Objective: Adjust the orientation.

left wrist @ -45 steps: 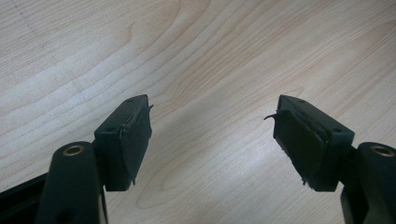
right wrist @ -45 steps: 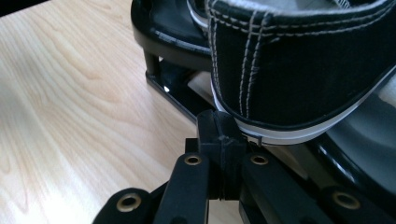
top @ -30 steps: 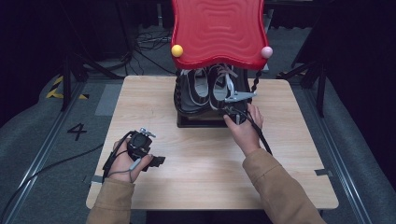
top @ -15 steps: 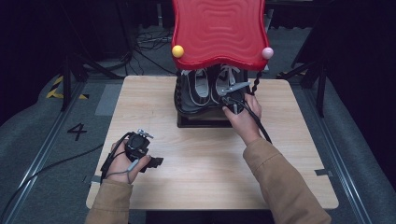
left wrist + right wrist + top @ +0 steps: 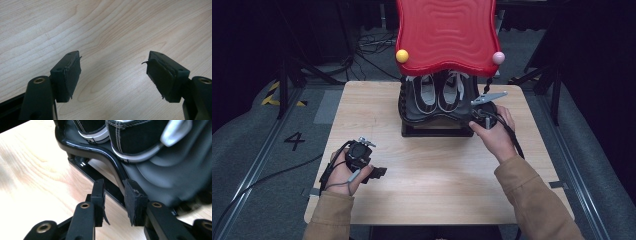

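Observation:
A shoe rack with a wavy red top (image 5: 447,32) stands at the table's far middle. On its black lower shelf (image 5: 432,119) sits a pair of black sneakers (image 5: 439,92) with white trim. My right gripper (image 5: 473,116) is at the shelf's front right corner. Its jaws have just been opening. In the right gripper view the right gripper (image 5: 113,192) has its pads apart, and the shelf's curved black rim (image 5: 100,151) runs just beyond the tips, with the sneakers (image 5: 135,135) above. My left gripper (image 5: 374,175) rests low at the near left. Its wide-open jaws (image 5: 113,72) hold nothing.
A yellow ball (image 5: 402,55) and a pink ball (image 5: 498,57) cap the rack's front posts, under the overhanging red top. The wooden table (image 5: 437,185) is bare in front of the rack. Cables and stands lie on the dark floor around it.
My right hand has shifted to the right along the front of the lower shelf, towards its corner. The left hand has stayed where it was.

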Tool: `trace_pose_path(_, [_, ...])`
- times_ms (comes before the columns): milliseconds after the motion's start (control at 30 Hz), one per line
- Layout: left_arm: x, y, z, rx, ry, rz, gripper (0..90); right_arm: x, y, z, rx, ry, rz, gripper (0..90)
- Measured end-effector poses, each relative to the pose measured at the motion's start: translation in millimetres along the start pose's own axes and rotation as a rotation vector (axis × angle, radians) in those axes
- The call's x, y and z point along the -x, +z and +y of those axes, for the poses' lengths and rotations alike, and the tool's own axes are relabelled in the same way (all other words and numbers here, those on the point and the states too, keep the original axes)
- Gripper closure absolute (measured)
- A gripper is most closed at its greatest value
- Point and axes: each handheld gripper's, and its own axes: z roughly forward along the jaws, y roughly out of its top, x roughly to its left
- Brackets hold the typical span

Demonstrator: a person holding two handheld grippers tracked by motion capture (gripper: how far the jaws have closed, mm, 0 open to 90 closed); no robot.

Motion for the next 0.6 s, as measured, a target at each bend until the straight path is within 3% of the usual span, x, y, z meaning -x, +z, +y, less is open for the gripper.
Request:
trace_pose_path(300, [-2.1, -2.2, -2.0, 0.007, -0.009, 0.005, 27.9, 6.1, -36.5, -25.2, 0.006, 0.044, 0.040, 61.2])
trace_pose_path(600, [-4.8, -4.2, -1.9, 0.012, -0.011, 0.006, 28.0, 18.7, -62.1, -56.4, -0.009, 0.099, 0.040, 57.6])
